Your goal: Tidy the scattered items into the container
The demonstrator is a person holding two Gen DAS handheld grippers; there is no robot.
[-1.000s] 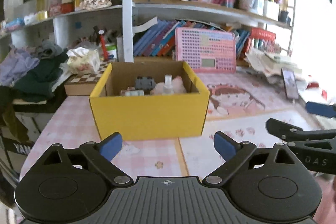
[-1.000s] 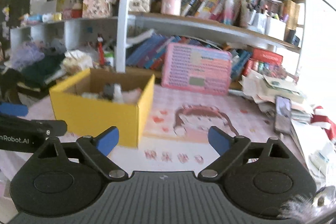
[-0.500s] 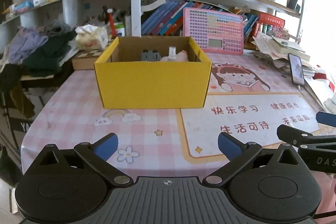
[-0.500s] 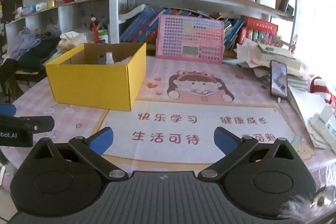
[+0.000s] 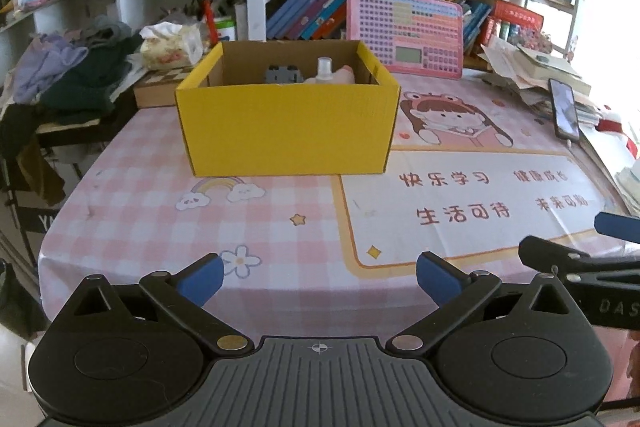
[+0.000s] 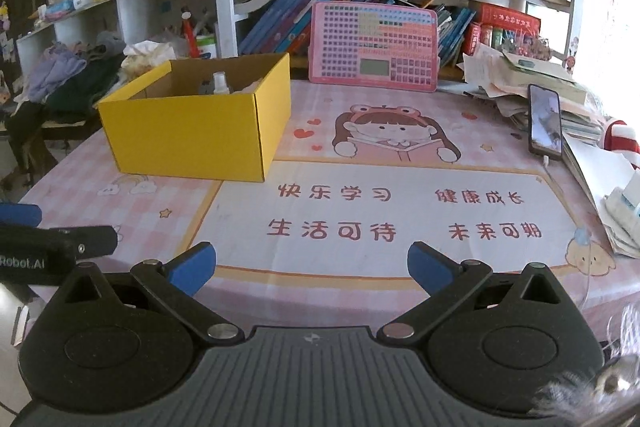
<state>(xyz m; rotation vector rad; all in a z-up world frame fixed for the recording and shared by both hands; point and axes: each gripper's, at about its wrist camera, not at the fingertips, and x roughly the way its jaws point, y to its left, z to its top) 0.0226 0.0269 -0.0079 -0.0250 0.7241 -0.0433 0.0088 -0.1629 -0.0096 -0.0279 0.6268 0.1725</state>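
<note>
We hold the left gripper [image 5: 318, 277] and the right gripper [image 6: 312, 269] low over the near edge of the pink checked tablecloth [image 5: 168, 211], each with its blue-tipped fingers spread wide and nothing between them. The open yellow cardboard box [image 5: 286, 129] stands well ahead on the cloth, and inside it we see a small clear spray bottle [image 5: 325, 69], a dark grey blocky item [image 5: 282, 73] and something pale pink [image 5: 344, 74]. No loose item shows on the cloth, so we judge the tidying finished; the sound course is to keep both tools level, apart from each other and clear of the box. Compared with a second ago, both grippers have drawn back, leaving the box farther off.
</note>
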